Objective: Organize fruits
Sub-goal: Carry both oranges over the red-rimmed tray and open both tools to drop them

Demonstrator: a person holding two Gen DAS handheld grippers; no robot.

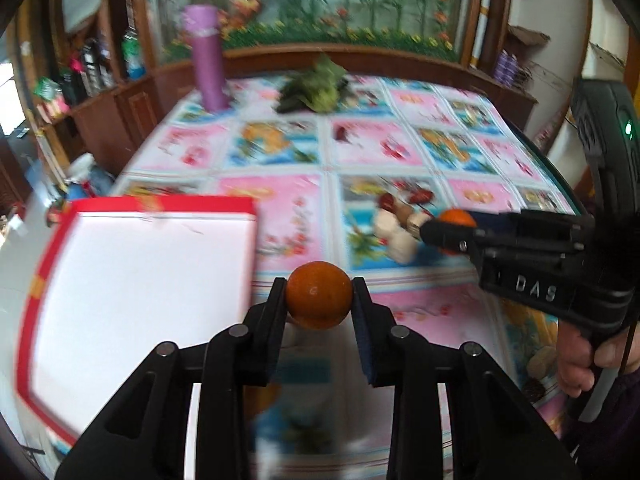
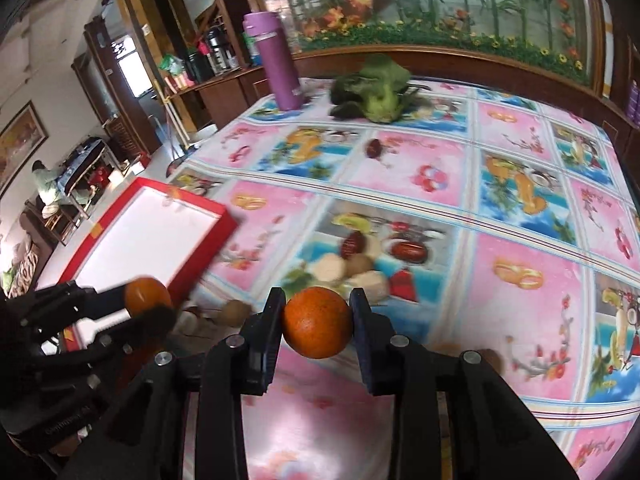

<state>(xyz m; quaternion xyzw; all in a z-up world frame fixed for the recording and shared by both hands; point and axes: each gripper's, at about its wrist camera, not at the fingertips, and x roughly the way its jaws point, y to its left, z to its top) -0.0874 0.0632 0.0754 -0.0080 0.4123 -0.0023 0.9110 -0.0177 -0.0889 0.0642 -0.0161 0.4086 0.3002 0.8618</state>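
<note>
My left gripper (image 1: 319,294) is shut on an orange (image 1: 319,295), held above the near table edge just right of the red-rimmed white box (image 1: 136,280). My right gripper (image 2: 318,322) is shut on a second orange (image 2: 318,322) over the pink tablecloth. In the left wrist view the right gripper (image 1: 448,234) shows at the right with its orange (image 1: 458,218). The left gripper (image 2: 154,308) with its orange (image 2: 147,294) shows at the lower left of the right wrist view, next to the box (image 2: 156,232). A cluster of dates, pale chunks and brown fruits (image 2: 360,260) lies mid-table.
A purple flask (image 2: 276,60) and leafy greens (image 2: 376,92) stand at the far side of the table. One dark red date (image 2: 374,148) lies alone beyond the middle. Small brown fruits (image 2: 234,311) lie near the front edge. A person's hand (image 1: 588,356) holds the right gripper's handle.
</note>
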